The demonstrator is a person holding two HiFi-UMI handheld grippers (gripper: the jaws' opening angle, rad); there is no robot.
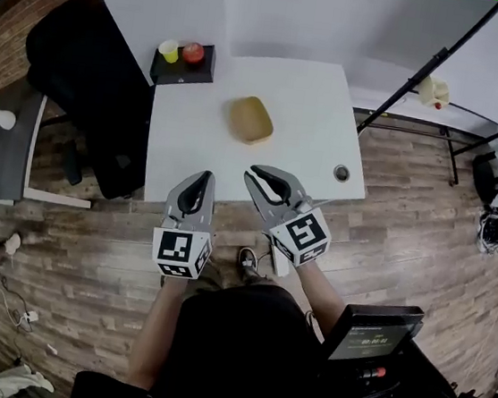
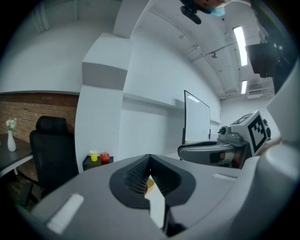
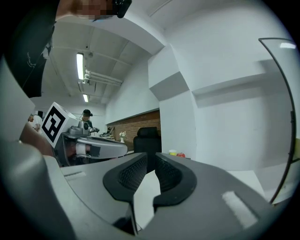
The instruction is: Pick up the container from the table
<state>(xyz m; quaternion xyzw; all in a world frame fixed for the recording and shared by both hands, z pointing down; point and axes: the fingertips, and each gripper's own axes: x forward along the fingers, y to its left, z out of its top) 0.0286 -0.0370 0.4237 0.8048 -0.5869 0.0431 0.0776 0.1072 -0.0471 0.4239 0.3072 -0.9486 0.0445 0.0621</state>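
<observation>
Left gripper [image 1: 204,179] has its jaws pressed together on nothing, its tip at the near edge of the white table [image 1: 315,103]; right gripper [image 1: 259,177], just beside it, keeps a narrow gap between its jaws, with nothing in it. Tan container [image 1: 251,118] sits open side up near the table's middle, beyond both tips and untouched. A black stand [image 1: 197,73] at the table's far left corner carries a yellow cup [image 1: 168,50] and a red apple [image 1: 193,52]

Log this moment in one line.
stage: pre-grasp | left gripper: shut, empty | right gripper: open, empty | container: on table, untouched
</observation>
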